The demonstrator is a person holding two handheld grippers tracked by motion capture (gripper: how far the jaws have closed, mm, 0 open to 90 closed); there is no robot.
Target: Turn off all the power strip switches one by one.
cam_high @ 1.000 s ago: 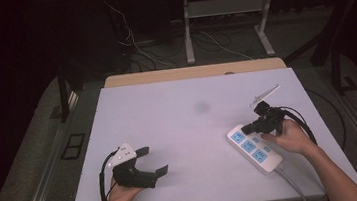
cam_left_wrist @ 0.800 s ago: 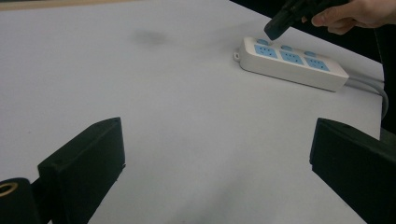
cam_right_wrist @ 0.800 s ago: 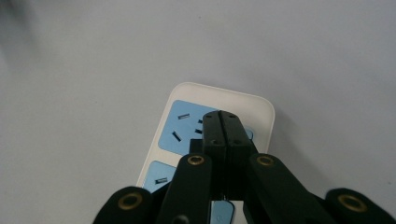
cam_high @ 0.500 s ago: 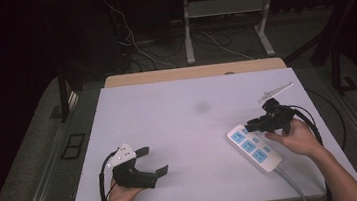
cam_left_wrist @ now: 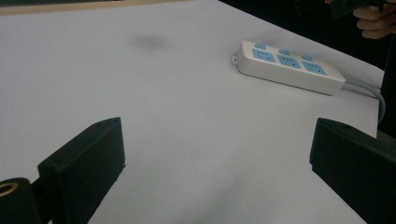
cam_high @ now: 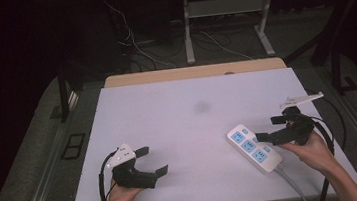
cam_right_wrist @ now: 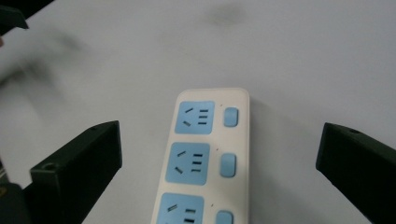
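- Power strip (cam_high: 254, 148) — white, with three blue sockets and three blue switches; it is lying flat near the right front corner of the white table (cam_high: 182, 105), its grey cable (cam_high: 292, 184) trailing off the near edge. In the right gripper view the power strip (cam_right_wrist: 205, 158) is sitting between and just ahead of the two black jaws, slightly toward the left one, touching neither.
- Right gripper (cam_high: 272, 128) — its jaws are standing spread wide, nothing between the pads; it is hovering just beside the strip's right edge. The wide opening looks chosen to straddle the strip's body, so a grasp across its width seems to be in preparation.
- Left gripper (cam_high: 151, 160) — its jaws are likewise spread and empty; it is resting low by the front left edge, well apart from the strip. In the left gripper view the strip (cam_left_wrist: 289, 65) is lying far beyond the fingertips, toward the right jaw — parked, I judge, to leave the right hand free.
- Dark smudge (cam_high: 201, 107) — it is marking the tabletop mid-field, far ahead of both pairs of fingertips.
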